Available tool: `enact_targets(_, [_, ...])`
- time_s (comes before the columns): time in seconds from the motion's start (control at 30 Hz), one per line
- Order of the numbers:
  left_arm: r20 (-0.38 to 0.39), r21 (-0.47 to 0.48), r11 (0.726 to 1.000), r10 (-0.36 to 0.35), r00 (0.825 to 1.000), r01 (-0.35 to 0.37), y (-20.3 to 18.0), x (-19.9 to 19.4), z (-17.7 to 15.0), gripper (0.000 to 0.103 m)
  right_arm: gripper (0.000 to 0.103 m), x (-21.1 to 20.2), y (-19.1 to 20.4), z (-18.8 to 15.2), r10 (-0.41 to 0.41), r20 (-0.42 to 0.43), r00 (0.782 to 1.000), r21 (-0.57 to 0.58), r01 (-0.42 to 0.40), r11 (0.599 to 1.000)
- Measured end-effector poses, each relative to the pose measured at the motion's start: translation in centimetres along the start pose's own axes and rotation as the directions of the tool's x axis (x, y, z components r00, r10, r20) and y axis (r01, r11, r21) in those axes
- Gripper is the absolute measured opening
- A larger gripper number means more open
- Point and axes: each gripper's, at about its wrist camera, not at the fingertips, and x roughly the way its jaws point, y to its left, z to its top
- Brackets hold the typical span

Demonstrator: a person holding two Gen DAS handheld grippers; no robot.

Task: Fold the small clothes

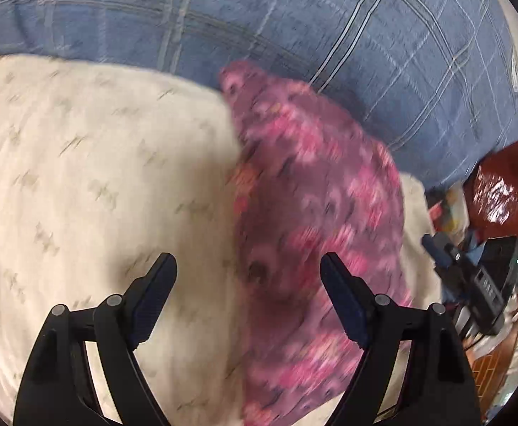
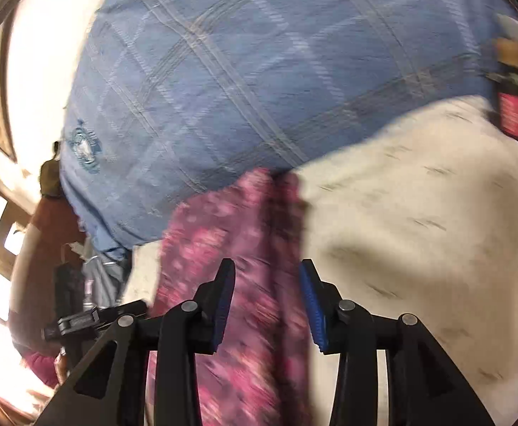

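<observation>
A cream sheet with small grey dash-like motifs covers the soft surface, rumpled into shallow folds. Behind it, toward twelve o'clock in both views, lies a blue checked blanket of coarse woven cloth, crossed by pale and dark stripes and puffed up like a quilt; a round teal emblem is stitched on it. In the right wrist view the room opens at nine o'clock: a bright window, wood-framed panes and a reddish-brown floor. In the left wrist view a glossy dark red bag sits among clutter at three o'clock.

The small garment is a thin pink and purple floral piece, blurred, lying on the cream sheet as a long crumpled strip running from the blanket's edge down toward six o'clock.

The left gripper hangs over the boundary of sheet and garment, its black fingers spread wide, nothing between the pads. The right gripper hovers over the garment with blue ribbed pads parted about halfway; cloth shows in the gap beneath, but the pads do not press on it. The other gripper's body shows at eight o'clock in that view
</observation>
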Motion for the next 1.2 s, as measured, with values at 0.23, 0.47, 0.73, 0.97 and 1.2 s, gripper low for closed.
enact_targets(0.23, [-0.012,0.023,0.991,0.130,0.991,-0.130,-1.7,4.8,4.3,0.085,0.034,6.4,2.5,1.1,-0.059,-0.075,0.995,-0.112,0.050,0.992])
enact_targets(0.47, [-0.022,-0.006,0.999,-0.048,0.999,0.048,0.7,2.4,3.2,0.086,0.044,3.1,-1.0,1.5,0.017,-0.011,1.000,0.010,-0.017,1.000])
enact_targets(0.73, [-0.078,-0.087,0.980,-0.184,0.980,0.177,2.9,2.3,-0.1,0.087,0.056,1.2,-5.1,-1.6,0.088,-0.070,0.994,0.086,-0.082,0.993])
enact_targets(0.97, [-0.134,-0.012,0.972,-0.234,0.963,0.234,-0.9,3.4,-1.4,0.088,0.062,4.2,-1.6,-2.1,0.128,-0.168,0.978,-0.037,-0.136,0.990])
enact_targets(1.2, [-0.060,0.003,0.983,-0.180,0.982,0.181,0.4,1.7,-2.3,0.040,0.022,4.0,0.4,-2.8,0.074,-0.124,0.990,-0.131,-0.090,0.987])
